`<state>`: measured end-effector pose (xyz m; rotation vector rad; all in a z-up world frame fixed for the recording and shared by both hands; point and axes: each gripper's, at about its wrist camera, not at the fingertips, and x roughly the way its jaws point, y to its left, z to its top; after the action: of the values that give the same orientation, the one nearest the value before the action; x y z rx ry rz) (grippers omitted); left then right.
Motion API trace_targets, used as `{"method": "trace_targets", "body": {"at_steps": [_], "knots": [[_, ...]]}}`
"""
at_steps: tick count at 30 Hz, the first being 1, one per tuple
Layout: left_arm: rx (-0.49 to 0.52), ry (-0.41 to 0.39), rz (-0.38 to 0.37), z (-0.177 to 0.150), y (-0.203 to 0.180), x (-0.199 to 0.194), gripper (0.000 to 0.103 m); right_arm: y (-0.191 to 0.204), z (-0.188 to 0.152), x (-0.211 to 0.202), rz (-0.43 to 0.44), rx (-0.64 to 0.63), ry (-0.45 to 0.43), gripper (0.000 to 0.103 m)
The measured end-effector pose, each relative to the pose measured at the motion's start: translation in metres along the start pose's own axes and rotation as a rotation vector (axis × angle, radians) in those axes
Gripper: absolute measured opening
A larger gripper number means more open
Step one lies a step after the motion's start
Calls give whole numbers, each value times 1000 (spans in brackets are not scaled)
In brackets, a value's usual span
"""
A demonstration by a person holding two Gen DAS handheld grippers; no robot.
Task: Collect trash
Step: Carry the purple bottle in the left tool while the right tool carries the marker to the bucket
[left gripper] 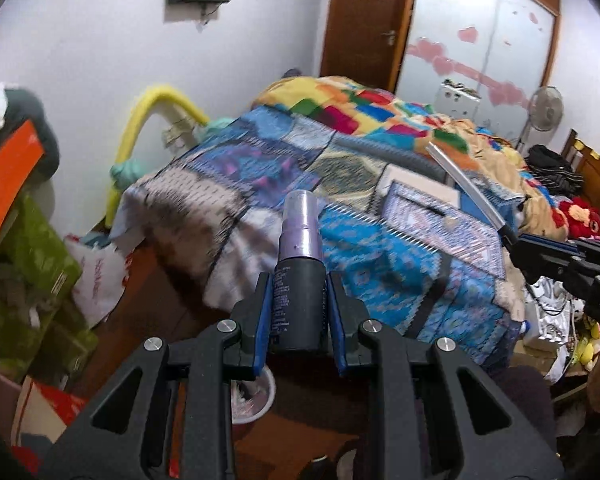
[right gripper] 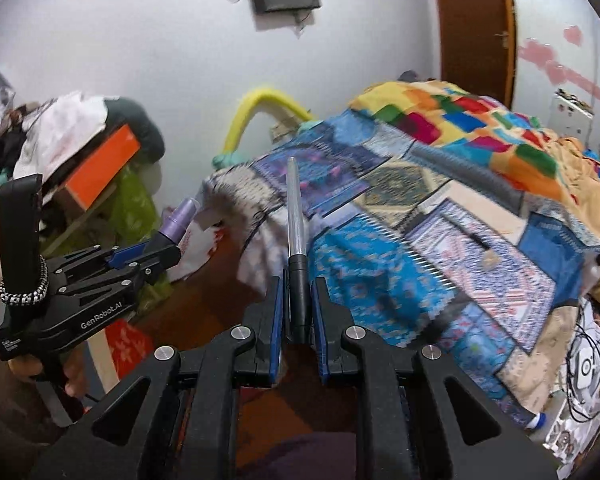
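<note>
My left gripper (left gripper: 300, 300) is shut on a dark spray bottle (left gripper: 300, 292) with a purple cap, held upright in the air in front of the bed. It also shows at the left of the right wrist view (right gripper: 156, 254), with the bottle (right gripper: 176, 224) pointing up and right. My right gripper (right gripper: 298, 312) is shut on a pen (right gripper: 294, 216) with a silver barrel and black grip, pointing up over the bed's corner. In the left wrist view the right gripper (left gripper: 516, 246) is at the right edge with the pen (left gripper: 464, 184) slanting up and left.
A bed (left gripper: 380, 208) with patterned blue and multicoloured covers fills the middle; books lie on it. Green boxes (left gripper: 32, 280) and an orange box (left gripper: 8, 184) are stacked at the left. A white plastic bag (left gripper: 100, 276) lies by the bed. Cables and clutter (right gripper: 584, 360) sit at the right.
</note>
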<state>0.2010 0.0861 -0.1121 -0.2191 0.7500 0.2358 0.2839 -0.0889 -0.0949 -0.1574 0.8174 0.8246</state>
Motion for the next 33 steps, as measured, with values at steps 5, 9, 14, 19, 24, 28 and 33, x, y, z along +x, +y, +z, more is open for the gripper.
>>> {"method": "trace_targets", "body": {"at_steps": [5,9,14,19,24,28,33], "knots": [[-38,47,54,-25,33,15,25,28,-2,31,29,-49,70,13],[-90,90,61,-47,59,32,25,49,-5,61,41,-93,134,13],[-157,184,63,-76,93,60,25,70,-14,106,62,-123,234,13],[-188,282,76,-101,115,89,25,86,-31,154,92,-138,351,13],[-248,380,70,-126,133,116,25,96,-50,201,126,-140,489,13],[-281,457,73,-144,143,140,25,101,-64,237,152,-136,594,13],[-307,489,75,-149,152,159,25,106,-65,261,151,-157,628,13]]}}
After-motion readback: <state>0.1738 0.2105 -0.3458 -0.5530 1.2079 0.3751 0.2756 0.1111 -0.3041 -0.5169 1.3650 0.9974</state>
